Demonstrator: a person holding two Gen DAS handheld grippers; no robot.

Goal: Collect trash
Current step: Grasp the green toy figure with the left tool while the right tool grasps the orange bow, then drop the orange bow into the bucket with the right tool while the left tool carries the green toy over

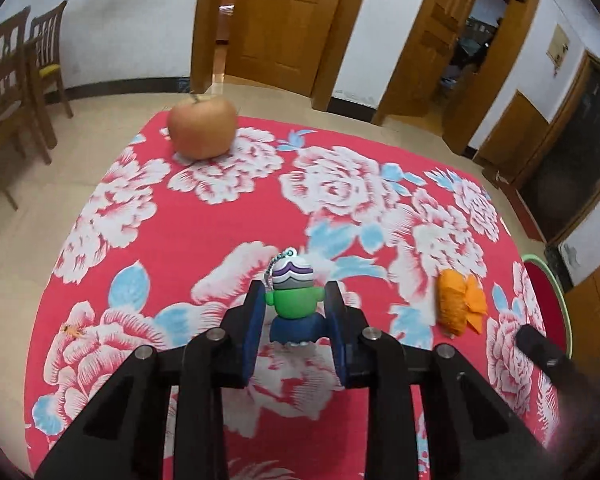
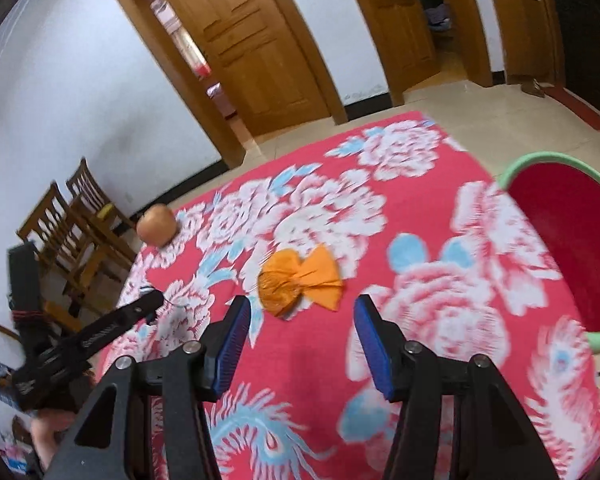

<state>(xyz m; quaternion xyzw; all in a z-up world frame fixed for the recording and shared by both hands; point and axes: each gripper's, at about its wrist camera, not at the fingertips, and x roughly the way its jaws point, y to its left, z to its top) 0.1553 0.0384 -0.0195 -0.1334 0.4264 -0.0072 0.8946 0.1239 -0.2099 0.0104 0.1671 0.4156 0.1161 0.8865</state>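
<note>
Red floral cloth (image 1: 204, 236), orange wrapper (image 2: 300, 280)

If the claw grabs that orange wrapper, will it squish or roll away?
The orange wrapper looks like thin crinkled paper twisted at the middle, so it would probably crumple and feel very light. Its flared flat end should stop it rolling, unlike the round apple. The open right gripper might nudge it across the tablecloth first.

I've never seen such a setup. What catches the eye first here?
The red flowered tablecloth fills both views. A little green toy figure stands between the left gripper's fingers, an apple sits at the far corner, and an orange wrapper lies just ahead of the open right gripper.
</note>
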